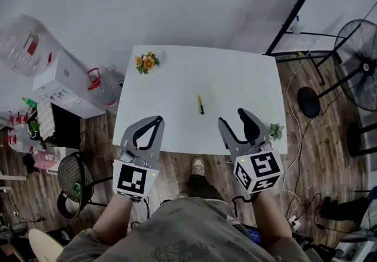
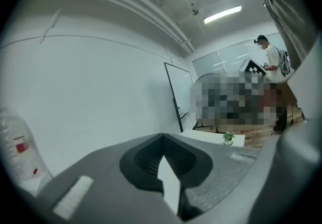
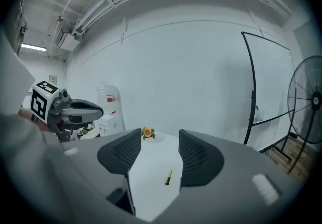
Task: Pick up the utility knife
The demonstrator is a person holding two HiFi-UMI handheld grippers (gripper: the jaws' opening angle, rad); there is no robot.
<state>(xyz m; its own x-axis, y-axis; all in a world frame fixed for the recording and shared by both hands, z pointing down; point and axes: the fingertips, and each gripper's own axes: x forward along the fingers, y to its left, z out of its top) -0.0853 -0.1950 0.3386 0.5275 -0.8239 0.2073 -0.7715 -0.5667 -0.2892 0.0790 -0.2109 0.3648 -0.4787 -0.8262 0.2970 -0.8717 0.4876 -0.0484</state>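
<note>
Head view is showing the utility knife (image 1: 201, 105) lying alone near the middle of the white tabletop (image 1: 241, 78), apart from both grippers, which are hovering at its near edge. My right gripper (image 1: 233, 118) is holding its fingers spread with nothing between them, while my left gripper (image 1: 155, 120) is carrying its fingers pressed together at the tips. I am judging the knife slim and flat enough to skid toward the far edge if one fingertip is landing first.

Between the parted dark grey jaws of our right gripper (image 3: 160, 141) we see a slim yellow-and-black utility knife (image 3: 169, 177) lying on the white tabletop (image 3: 151, 160), touching neither jaw. A small orange flower (image 3: 147, 133), perhaps artificial, sits at the far edge.
</note>
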